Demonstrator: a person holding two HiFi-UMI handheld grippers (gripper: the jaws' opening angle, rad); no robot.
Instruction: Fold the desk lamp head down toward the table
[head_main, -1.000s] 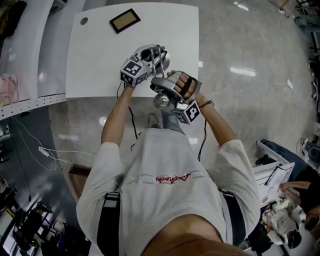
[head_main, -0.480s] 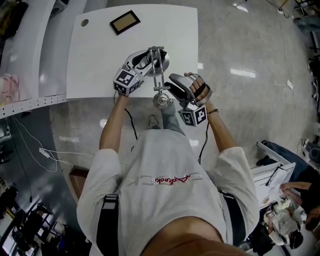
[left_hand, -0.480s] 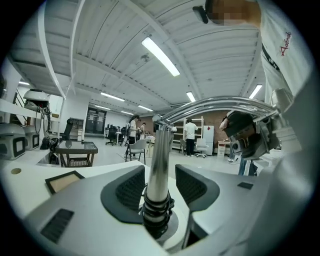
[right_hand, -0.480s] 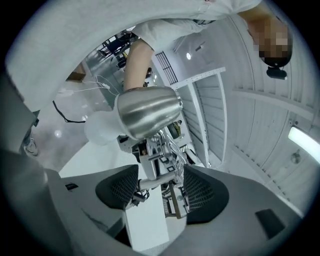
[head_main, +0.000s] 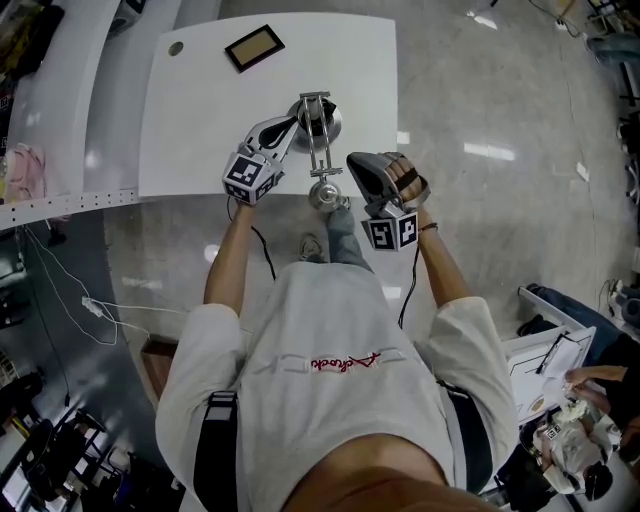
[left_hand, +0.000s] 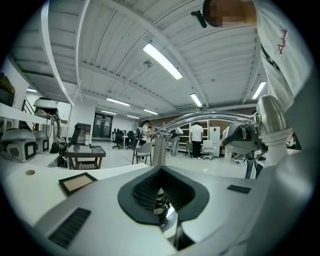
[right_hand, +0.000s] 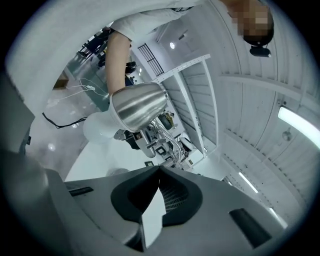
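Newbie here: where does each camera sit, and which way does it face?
Head view: on the person's head, facing steeply down at the white table, desk lamp, left hand-held gripper and right hand-held gripper; shirt and forearms show.
Left gripper view: on the left hand-held gripper, looking along its shut jaws across the table at the lamp; shirt upper right.
Right gripper view: on the right hand-held gripper, tilted, facing the lamp head; a forearm shows.
Shared: the lamp, in all three.

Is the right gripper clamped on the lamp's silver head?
No, the right gripper's jaws meet on nothing, and the lamp head sits beyond them.
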